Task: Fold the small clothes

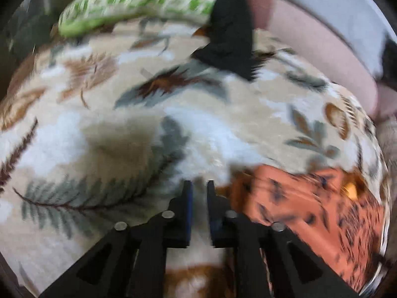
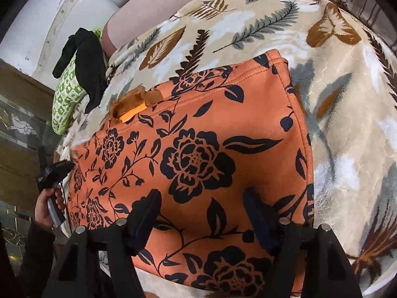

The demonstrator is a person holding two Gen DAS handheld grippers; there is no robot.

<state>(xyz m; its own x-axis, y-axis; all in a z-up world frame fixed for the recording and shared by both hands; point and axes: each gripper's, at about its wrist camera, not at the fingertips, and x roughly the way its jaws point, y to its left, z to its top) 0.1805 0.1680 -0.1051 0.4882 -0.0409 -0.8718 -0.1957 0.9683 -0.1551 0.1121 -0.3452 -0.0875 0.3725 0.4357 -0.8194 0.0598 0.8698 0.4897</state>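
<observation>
The orange floral garment (image 2: 198, 154) is seen spread flat on the leaf-patterned blanket (image 2: 347, 99), filling the centre of the right wrist view, with its hemmed edge toward the upper right of the frame and a small tag or lining patch (image 2: 134, 104) showing near its upper left edge. In the left wrist view, which is blurred, the same garment (image 1: 310, 211) is found in the lower right of the frame.

The right gripper (image 2: 206, 213) is held over the lower middle of the garment with its 2 fingers well apart; no cloth is seen pinched between them. The left gripper (image 1: 199, 198) is shown with its fingers drawn nearly together, a narrow gap left between them, over bare blanket just left of the garment's edge; nothing is held in it. In the right wrist view the left gripper (image 2: 55, 171) is seen at the left edge of the frame, carried by a hand (image 2: 47, 206) beside the garment's left side.

A green patterned cloth (image 1: 139, 2) and a black item (image 1: 230, 32) are left lying at the top of the left wrist view, well apart from the work.

The garment is judged to be laid out with no fold under way, as neither gripper has cloth. For the next move, 2 edge points would need to be pinched, probably on one side, and carried over evenly so that the layers are matched without bunching on the soft blanket.
</observation>
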